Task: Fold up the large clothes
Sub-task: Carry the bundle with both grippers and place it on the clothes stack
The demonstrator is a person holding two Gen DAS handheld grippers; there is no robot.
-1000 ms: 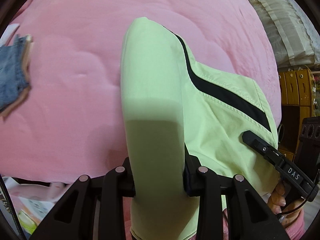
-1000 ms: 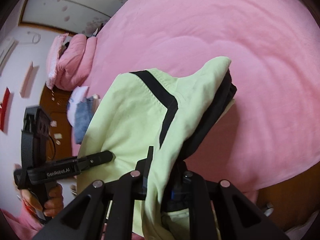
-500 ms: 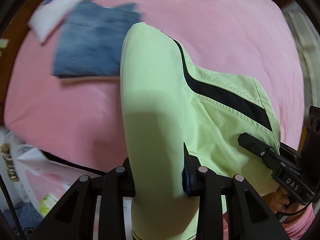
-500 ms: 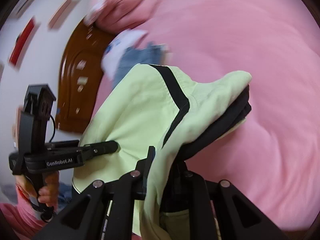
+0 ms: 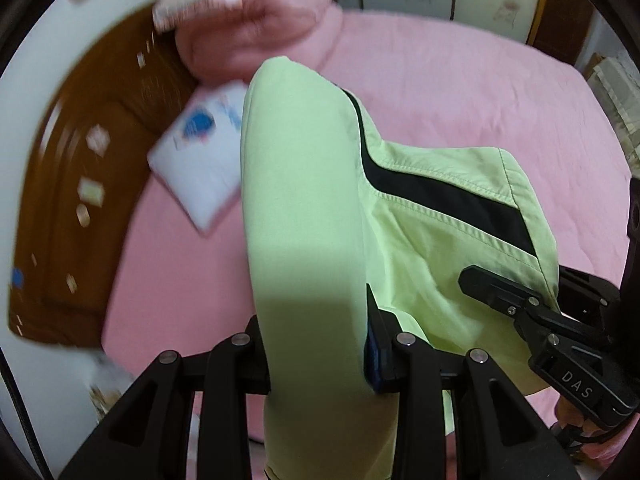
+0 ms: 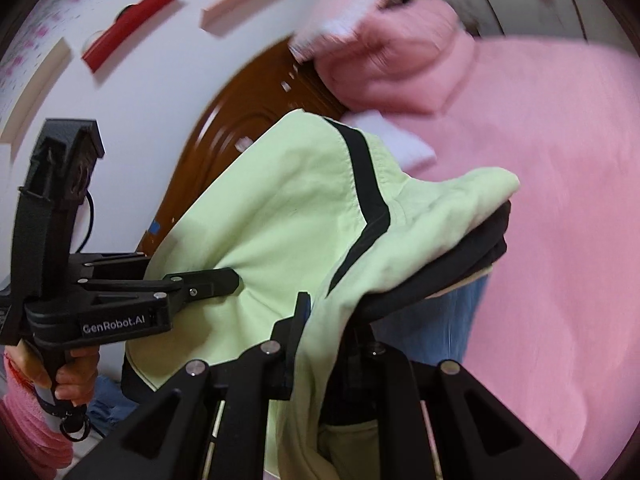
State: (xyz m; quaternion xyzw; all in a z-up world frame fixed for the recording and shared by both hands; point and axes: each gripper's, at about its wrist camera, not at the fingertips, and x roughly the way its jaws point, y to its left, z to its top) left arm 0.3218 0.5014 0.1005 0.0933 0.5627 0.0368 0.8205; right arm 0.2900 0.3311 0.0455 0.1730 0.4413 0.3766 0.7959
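Garment (image 5: 304, 216) — lime, black-striped — clamped by both grippers' jaws.

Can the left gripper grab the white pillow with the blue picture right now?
Probably not. The left gripper has its jaws clamped on the light green garment, which drapes over them and fills them. The white pillow lies apart on the pink bed, so the garment must go first.

A home bedroom: pink-covered bed (image 5: 460, 92), wooden headboard (image 5: 80, 200), pillows (image 5: 256, 36).
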